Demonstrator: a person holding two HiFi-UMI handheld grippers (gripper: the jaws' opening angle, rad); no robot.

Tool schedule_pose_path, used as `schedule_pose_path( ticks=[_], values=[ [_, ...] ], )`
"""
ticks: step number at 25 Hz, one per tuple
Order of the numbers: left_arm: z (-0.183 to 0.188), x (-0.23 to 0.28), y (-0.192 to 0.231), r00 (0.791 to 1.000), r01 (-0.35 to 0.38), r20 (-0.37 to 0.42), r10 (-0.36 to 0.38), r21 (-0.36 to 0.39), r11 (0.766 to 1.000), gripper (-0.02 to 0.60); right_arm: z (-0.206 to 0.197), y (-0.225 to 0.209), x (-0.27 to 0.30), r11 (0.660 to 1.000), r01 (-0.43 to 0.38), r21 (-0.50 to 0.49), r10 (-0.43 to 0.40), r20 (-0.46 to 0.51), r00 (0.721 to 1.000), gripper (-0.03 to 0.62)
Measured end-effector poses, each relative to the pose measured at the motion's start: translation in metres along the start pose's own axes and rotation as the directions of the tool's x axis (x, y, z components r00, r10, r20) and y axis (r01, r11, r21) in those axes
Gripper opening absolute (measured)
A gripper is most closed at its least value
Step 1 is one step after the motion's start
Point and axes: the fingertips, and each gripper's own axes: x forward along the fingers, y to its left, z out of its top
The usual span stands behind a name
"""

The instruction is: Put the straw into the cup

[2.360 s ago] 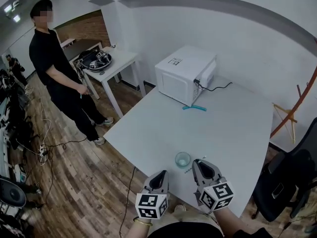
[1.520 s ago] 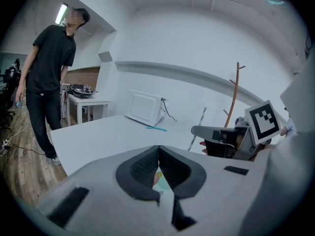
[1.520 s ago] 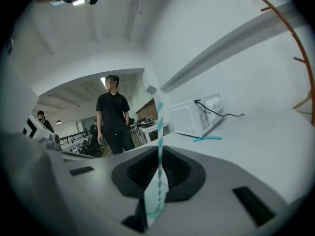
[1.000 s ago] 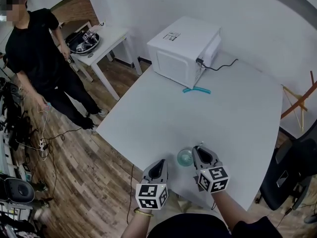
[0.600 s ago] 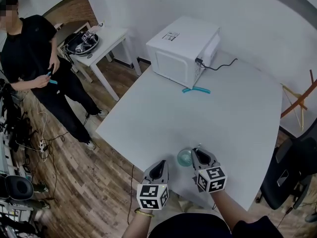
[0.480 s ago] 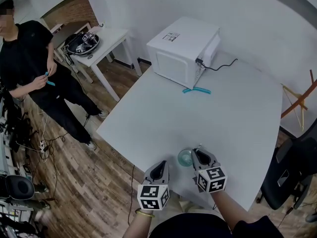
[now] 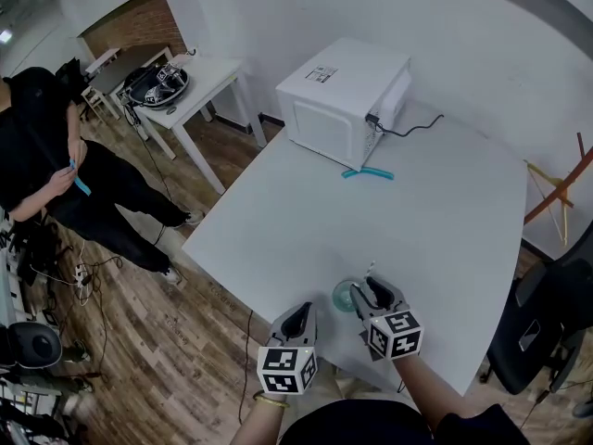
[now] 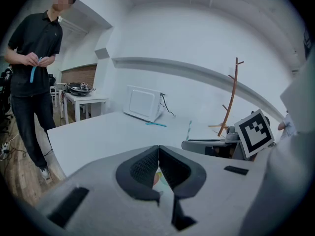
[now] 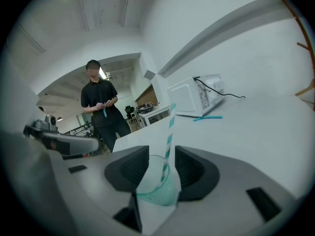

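A clear teal-tinted cup (image 9: 156,185) stands near the front edge of the white table (image 7: 398,221). A teal-and-white striped straw (image 9: 170,131) leans upright inside it. My right gripper (image 9: 161,157) sits just behind the cup (image 7: 346,295), and its jaws are opening. The straw (image 7: 368,271) rises free between them, and neither pad presses on it. My left gripper (image 7: 296,321) hangs to the left of the cup at the table's edge. Its jaws are shut with nothing in them, as the left gripper (image 8: 158,154) view shows.
A white microwave (image 7: 347,100) stands at the table's far side, with a teal strip (image 7: 368,172) lying in front of it. A person in black (image 7: 46,165) stands on the wooden floor at left. A small white table (image 7: 199,91) and a black chair (image 7: 556,332) flank the table.
My right gripper's jaws have spread apart beside the cup, with the straw now standing in it. The person at left has stepped further left. The left gripper kept still.
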Motion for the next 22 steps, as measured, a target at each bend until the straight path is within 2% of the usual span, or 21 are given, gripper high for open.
schedule_pose_path(
  ticks=[6,13,22],
  values=[
    [0.0,-0.005,-0.003,1.0,-0.001,0.006,0.001,0.003,1.0,0.018,-0.001,0.001,-0.003,1.0,0.008,-0.01,-0.008,-0.014,1.0,0.16],
    [0.0,-0.015,-0.006,1.0,-0.018,0.024,0.018,-0.002,1.0,0.018,0.007,0.011,-0.017,1.0,-0.012,-0.017,0.013,0.019,1.0,0.16],
    [-0.006,-0.025,-0.03,0.999,-0.01,0.035,0.01,-0.002,1.0,0.018,0.017,0.026,-0.059,0.999,-0.037,-0.031,0.038,0.059,0.998,0.157]
  ],
)
